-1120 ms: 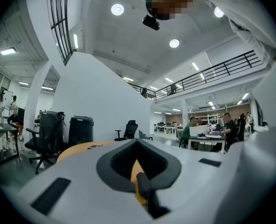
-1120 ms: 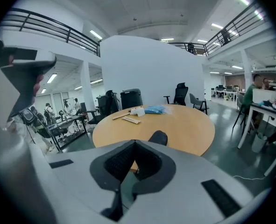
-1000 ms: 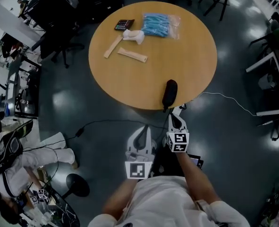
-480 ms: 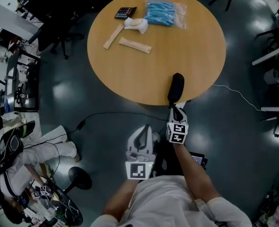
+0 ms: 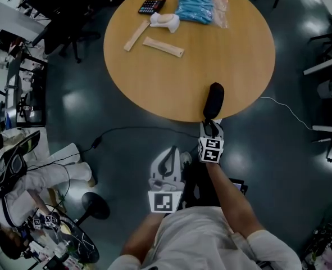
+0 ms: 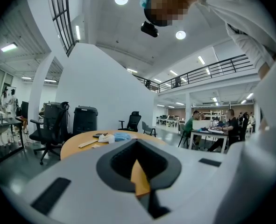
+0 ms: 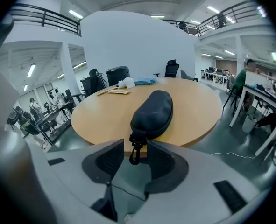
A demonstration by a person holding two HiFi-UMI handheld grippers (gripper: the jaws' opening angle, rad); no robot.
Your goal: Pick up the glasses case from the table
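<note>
The black glasses case lies on the round wooden table at its near edge. In the right gripper view the glasses case points away from me, and its small clip hangs over the edge. My right gripper sits just below that edge. The right gripper has its jaws opening, with the clip between the pads but not pressed. My left gripper hangs over the floor left of it, away from the table. In its own view the left gripper is shut and empty.
At the far side of the table lie a calculator, a bag of blue items, a white object and two wooden sticks. A black cable and a white cable run over the floor. Office chairs and desks stand around.
My right gripper came down with the glasses case, which now rests on the table's near edge. Its jaws have parted off the case. The left gripper sank slightly.
</note>
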